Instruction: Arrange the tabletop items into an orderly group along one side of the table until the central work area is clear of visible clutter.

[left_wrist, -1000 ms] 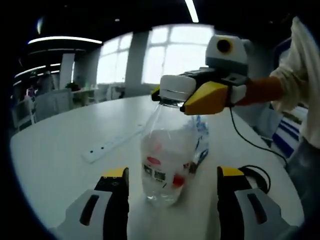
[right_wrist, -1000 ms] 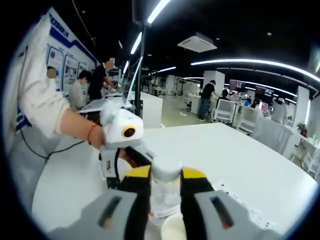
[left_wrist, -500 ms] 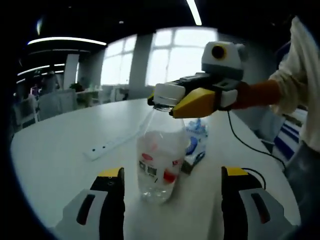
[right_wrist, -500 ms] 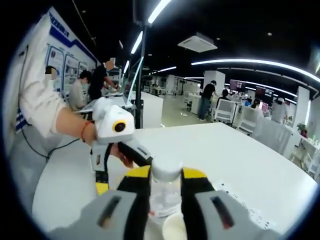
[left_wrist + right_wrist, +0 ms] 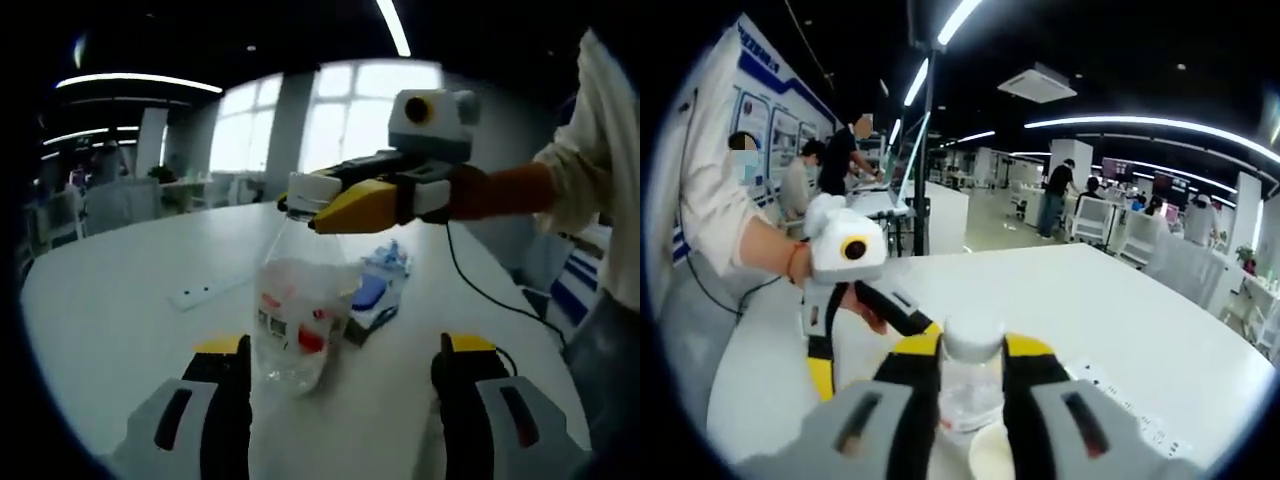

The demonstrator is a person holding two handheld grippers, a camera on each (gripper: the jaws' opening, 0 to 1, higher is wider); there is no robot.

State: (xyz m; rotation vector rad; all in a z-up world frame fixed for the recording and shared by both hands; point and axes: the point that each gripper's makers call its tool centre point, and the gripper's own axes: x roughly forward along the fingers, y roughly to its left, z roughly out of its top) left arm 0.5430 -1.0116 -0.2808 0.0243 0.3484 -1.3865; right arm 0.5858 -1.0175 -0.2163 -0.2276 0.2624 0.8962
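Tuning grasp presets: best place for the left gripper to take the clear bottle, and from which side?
Likely the labelled body of the bottle, approached level, straight ahead from the left gripper. The bottle hangs near upright, slightly tilted, between its open jaws; the right gripper already clamps the cap, so the neck is taken.

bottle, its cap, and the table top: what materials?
Bottle: clear thin plastic, likely PET; the table shows through it and its wall looks crinkled, with a printed label. Cap: white opaque plastic, by its look, clamped by the right gripper. Table: smooth white top with soft sheen, probably laminate; cannot tell for sure.
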